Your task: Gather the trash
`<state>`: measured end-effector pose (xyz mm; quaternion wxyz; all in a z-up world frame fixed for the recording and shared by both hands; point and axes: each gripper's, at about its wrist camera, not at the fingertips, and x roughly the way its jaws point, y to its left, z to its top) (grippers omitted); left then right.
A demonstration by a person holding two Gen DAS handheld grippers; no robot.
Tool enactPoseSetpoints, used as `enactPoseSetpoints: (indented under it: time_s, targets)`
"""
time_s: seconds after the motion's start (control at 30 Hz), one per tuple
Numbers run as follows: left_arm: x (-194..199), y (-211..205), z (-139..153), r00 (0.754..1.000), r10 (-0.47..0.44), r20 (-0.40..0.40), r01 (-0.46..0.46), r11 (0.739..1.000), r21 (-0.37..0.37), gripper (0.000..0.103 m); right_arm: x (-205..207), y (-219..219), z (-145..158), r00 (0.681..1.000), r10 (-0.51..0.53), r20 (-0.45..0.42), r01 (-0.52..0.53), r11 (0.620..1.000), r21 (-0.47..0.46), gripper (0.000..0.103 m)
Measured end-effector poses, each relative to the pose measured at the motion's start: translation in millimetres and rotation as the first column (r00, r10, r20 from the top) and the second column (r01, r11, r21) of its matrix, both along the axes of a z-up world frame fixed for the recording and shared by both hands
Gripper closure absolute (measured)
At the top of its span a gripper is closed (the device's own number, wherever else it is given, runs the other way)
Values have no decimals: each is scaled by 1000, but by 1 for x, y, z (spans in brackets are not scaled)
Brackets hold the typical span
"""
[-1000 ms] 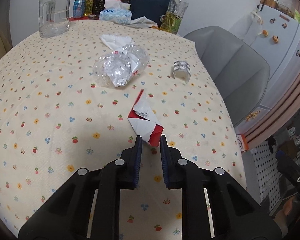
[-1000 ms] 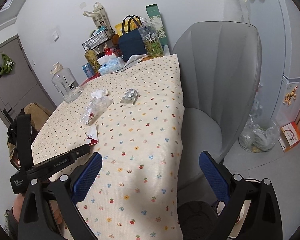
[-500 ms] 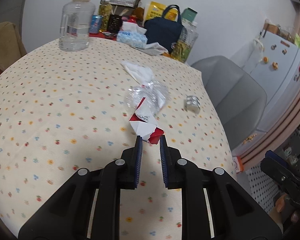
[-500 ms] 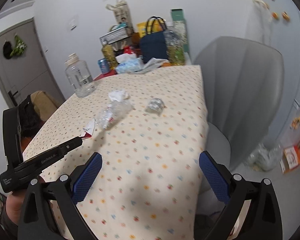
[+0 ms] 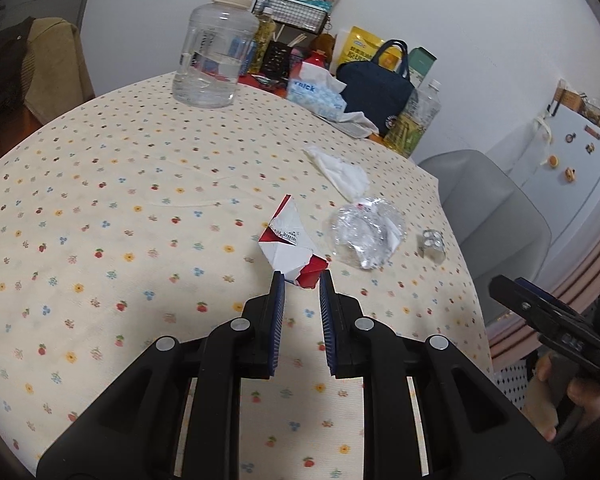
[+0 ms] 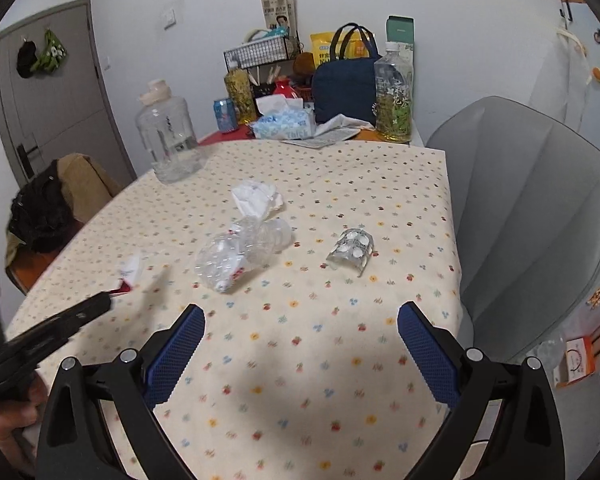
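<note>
- Since the earlier frames, both cameras are showing more of the far end of the table, and the red-and-white carton (image 5: 290, 250) is still sitting pinched at its red end between the tips of the left gripper (image 5: 302, 282), whose jaws are standing narrow around it.
- Over the near part of the table (image 6: 400, 176), the right gripper (image 6: 300, 336) is hovering with its blue pads spread wide and nothing between them.
- Lying on the cream cloth printed with small flowers and cherries are a crushed clear bottle (image 6: 240, 254), a crumpled white tissue (image 6: 258, 196) just behind it, and a bent pill strip (image 6: 352, 248) off to the side, apart from both.
- Standing at the far end are a big clear water jug (image 5: 216, 50), a blue tissue pack (image 6: 286, 124) with partly readable letters ending in "ick", a navy bag (image 6: 346, 86), a tall bottle (image 6: 394, 92) of yellowish drink whose label is too small to read, and a wire basket (image 6: 260, 52).
- Beside the table a grey chair (image 6: 540, 216) is waiting, and a grey door (image 6: 48, 92) is showing at the left of the right wrist view.
</note>
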<state>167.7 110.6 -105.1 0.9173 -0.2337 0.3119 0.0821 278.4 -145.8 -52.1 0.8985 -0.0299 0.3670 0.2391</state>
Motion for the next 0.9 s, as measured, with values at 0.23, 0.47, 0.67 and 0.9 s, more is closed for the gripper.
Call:
enactPoseSetpoints:
  time_s: [0.23,0.47,0.67,0.9]
  targets:
    - [-5,25,-6,998,64,-1,-64,998,-14,85,48,15,-22,998,-50,-33,48,997,-60,12]
    - [-7,55,-9,987,160,2,-160,986,-38,85,82,26,-39,994,-85,-72,79,994,-79,18]
    - [-6,62,-12,985,174,0,-174,984,-44,85,103,30,-48,990,-116,-80,108,989,-104,18]
    - [-4,59,-14,987,162,-5,-162,986,-47,85,119,28,-63,982,-115,-150,99,989,-106,72]
